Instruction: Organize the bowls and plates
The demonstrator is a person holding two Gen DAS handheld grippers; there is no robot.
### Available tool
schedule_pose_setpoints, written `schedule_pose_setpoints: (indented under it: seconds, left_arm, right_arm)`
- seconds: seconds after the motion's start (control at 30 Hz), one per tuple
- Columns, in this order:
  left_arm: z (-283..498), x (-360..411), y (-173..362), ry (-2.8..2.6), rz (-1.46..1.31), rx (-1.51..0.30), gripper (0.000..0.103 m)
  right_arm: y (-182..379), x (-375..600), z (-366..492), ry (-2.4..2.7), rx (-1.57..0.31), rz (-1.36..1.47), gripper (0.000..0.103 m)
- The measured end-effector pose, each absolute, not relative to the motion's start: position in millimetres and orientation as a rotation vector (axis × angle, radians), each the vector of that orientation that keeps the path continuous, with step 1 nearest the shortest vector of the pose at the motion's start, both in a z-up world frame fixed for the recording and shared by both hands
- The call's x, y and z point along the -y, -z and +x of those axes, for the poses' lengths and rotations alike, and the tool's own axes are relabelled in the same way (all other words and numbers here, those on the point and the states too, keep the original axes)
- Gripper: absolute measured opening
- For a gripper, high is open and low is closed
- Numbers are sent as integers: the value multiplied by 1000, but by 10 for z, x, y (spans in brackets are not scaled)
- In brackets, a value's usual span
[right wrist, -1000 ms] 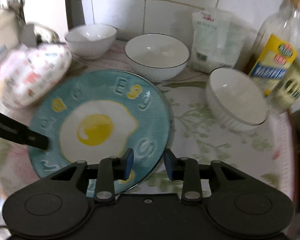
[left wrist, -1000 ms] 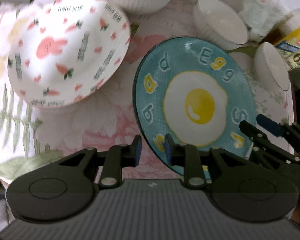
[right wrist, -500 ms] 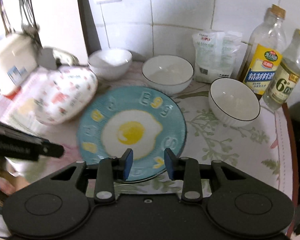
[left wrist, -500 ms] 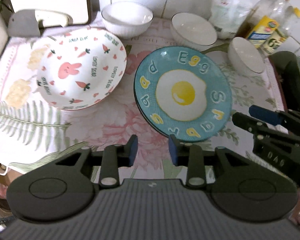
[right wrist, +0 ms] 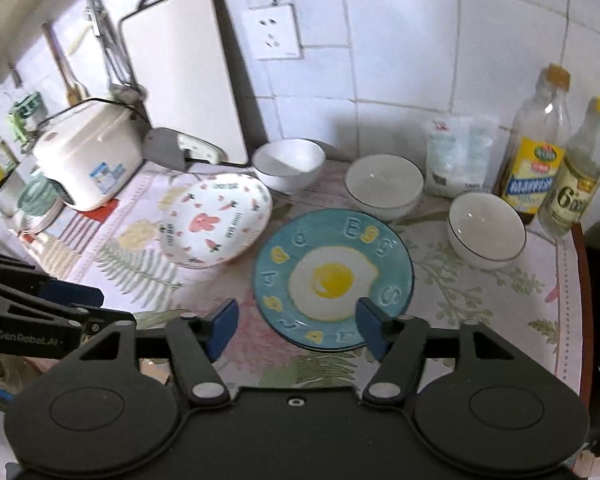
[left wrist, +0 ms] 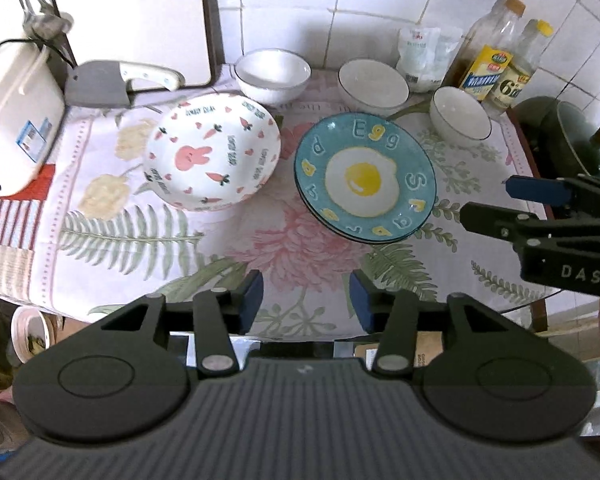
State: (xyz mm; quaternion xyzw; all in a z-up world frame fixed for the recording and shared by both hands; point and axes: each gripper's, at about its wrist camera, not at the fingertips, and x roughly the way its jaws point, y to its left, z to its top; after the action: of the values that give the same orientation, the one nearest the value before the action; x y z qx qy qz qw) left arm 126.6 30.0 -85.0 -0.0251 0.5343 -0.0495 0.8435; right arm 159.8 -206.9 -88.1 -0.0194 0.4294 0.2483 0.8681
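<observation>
A blue egg-print plate (left wrist: 364,178) (right wrist: 334,276) lies on the flowered cloth, with another blue rim showing under it. Left of it rests a white rabbit-print plate (left wrist: 214,156) (right wrist: 216,222). Three white bowls (left wrist: 273,76) (left wrist: 374,82) (left wrist: 460,118) stand behind, along the wall. My left gripper (left wrist: 306,298) hangs high over the table's front edge. Its jaws are opening with nothing between them. My right gripper (right wrist: 296,326) hovers above the blue plate's near rim, jaws also opening and empty. Each gripper shows at the side of the other's view.
A white rice cooker (right wrist: 86,160), a cleaver (left wrist: 112,82) and an upright cutting board (right wrist: 184,80) fill the back left. Two bottles (right wrist: 536,152) and a bag (right wrist: 458,156) stand at the back right. A dark green pot (left wrist: 572,140) sits past the table's right edge.
Both grippers have risen and drawn back from the blue plate, which stays flat on the table. Both pairs of jaws have spread wider.
</observation>
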Motion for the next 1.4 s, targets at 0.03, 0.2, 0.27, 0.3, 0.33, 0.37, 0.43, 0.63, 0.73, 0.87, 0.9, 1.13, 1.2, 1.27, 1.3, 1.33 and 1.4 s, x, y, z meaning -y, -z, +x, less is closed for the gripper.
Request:
schedule_pose_setpoints:
  seconds: [0.03,0.2,0.27,0.3,0.33,0.37,0.43,0.63,0.73,0.87,0.9,1.13,1.2,1.27,1.3,1.33,1.4]
  left_arm:
    - [1241,-346,815,107,-52,-1120,50]
    - [1178,-627,689,99,-37,-1100,53]
    - [1184,-760,654,105,-31,-1096,54]
    - [1196,-829,643,112,-30,-1094,55]
    - [1213,-904,632,117,-29,-1093,56]
    - [1232,-974,621,123,-26,-1087,56]
    - [1284,-1104,623,138,-17,-1075,57]
    - [1523,-1524,714,187,-37,-1039,62]
    - [1669,-1709,798,212,-28,-1008,63]
    - [1866,-1916,949,220,-34,-968,64]
    - [1917,-1965,992,217,-41,-962,65]
    - [2269,-2216,1399,211,-76,-946,66]
    - [2348,-2251,1523,214,-80,-939,66]
    - [2433,-2290,1656,209,-77,-938,66]
    - [2475,-2313,1720,210,-79,-935,66]
    - [2523,-2336,1789,206,-83,-935,66]
    - [2617,-2381,1934,206,-102,-943,66]
  right_arm:
    - [835,2049,1573,-533,-892,-36,73]
    - [648,1923,1519,-559,-869,-34,73]
    - [570,1838,1508,-572,-862,-32,73]
    - [538,1793,1504,-579,-858,-32,73]
    - [509,1745,1503,-583,-853,-32,73]
    - [482,1688,1503,-587,-844,-33,73]
    - [445,1571,1508,-598,-822,-31,73]
    - [488,1183,1572,-610,-759,8,73]
    - [623,1025,1615,-598,-703,42,73]
    - [958,817,1724,-570,-693,81,73]
    - [1065,753,1760,-556,-709,87,73]
    - [1769,524,1989,-478,-832,191,73]
    - [1960,489,2039,-456,-862,222,73]
    - [2127,449,2094,-439,-883,239,73]
    - [2214,427,2121,-431,-892,247,73]
    - [2284,410,2137,-421,-895,258,73]
    - [2413,386,2195,-407,-902,284,73]
